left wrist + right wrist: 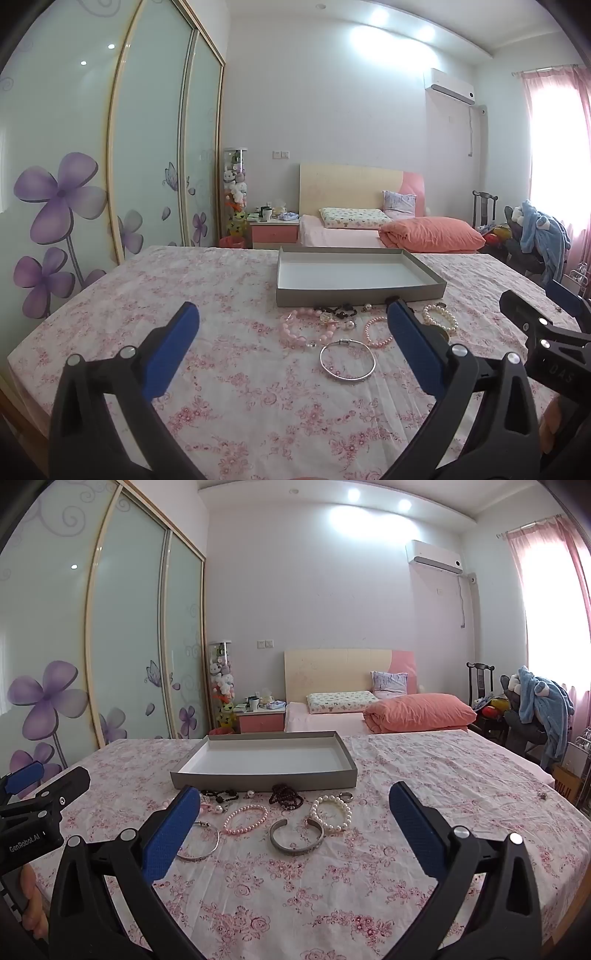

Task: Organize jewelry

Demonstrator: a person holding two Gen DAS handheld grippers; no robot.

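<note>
A shallow grey box with a white, empty inside lies on the floral tablecloth; it also shows in the right wrist view. Jewelry lies in front of it: a thin silver bangle, a pink pearl bracelet, a white pearl bracelet, a grey open cuff, dark bead bracelets, a chunky pink bead bracelet and a small ring. My left gripper is open and empty, short of the jewelry. My right gripper is open and empty, above the table's near side.
The table carries a pink floral cloth. A small dark item lies at its far right. Behind stand a bed with an orange quilt, a nightstand, sliding wardrobe doors and a chair with blue clothes.
</note>
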